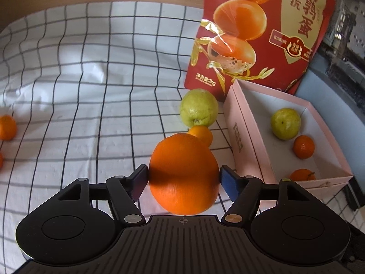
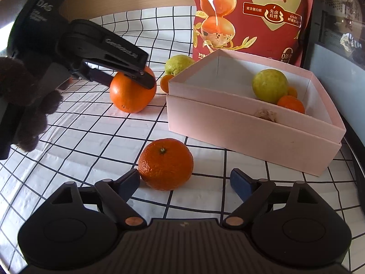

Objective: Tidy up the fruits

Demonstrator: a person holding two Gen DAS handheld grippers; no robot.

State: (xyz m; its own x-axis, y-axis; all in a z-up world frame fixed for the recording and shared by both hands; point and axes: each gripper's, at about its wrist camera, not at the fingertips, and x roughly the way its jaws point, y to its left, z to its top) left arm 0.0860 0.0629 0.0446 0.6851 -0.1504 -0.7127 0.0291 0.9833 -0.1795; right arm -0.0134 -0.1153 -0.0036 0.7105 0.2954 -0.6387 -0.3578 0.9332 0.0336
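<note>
On the far left of the checked cloth [image 1: 91, 91], two small mandarins [image 1: 6, 127] lie at the very edge of the left camera's view, well away from everything else. Moving right, the left gripper [image 1: 183, 179] straddles a big orange [image 1: 183, 174]; its jaws stand wide, one blue pad [image 1: 228, 182] on each side at the fruit's widest part. From the right camera the orange sits on the cloth, with the gripper's black arm lying across its top. Whether the pads actually press on the skin I cannot tell.

Just behind the orange sits a small mandarin [image 1: 202, 133], and behind that a green guava [image 1: 199, 107], close to the corner of the pink box [image 2: 251, 137]. A tall red snack bag [image 1: 251, 34] stands upright behind both.

Nearer to me, the right gripper [image 2: 184, 183] hangs low over the cloth with its jaws wide. A loose tangerine [image 2: 165, 164] rests on the cloth between them, stem up, nearly touching the left pad and clear of the right one.

Farthest right, the pink box lies open. Inside it are a second green guava [image 2: 270, 85] and at least two small mandarins [image 2: 290, 105] against it.
</note>
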